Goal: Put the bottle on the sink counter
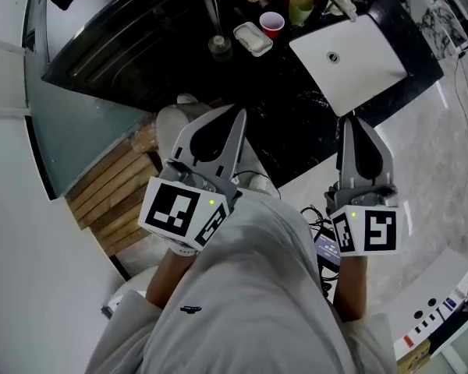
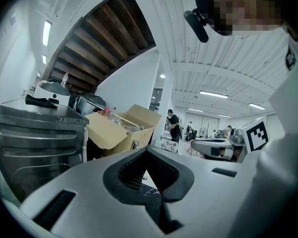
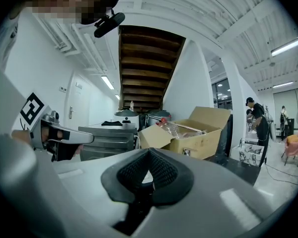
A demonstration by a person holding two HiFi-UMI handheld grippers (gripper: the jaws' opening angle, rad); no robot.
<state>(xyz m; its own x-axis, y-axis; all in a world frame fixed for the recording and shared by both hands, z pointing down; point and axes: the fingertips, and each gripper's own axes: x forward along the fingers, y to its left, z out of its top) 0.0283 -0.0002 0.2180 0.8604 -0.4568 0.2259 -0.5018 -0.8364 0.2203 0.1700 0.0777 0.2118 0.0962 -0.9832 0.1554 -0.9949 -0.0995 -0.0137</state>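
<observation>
Blk counter point(image 1: 296, 123) | bottle point(image 3: 174, 129) clear, red cap | L hand-held gripper point(image 1: 240, 115), R hand-held gripper point(image 1: 349, 123) closed

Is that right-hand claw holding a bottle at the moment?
No, the right claw has its jaws closed together with nothing between them.

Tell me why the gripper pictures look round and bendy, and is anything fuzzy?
Left gripper view: a wide lens bends straight lines and darkens the corners; the left gripper, so near, looks a bit soft. Right gripper view: same bending, and the ceiling lamp is blown out white. Head view: fairly sharp, evenly lit.
</observation>
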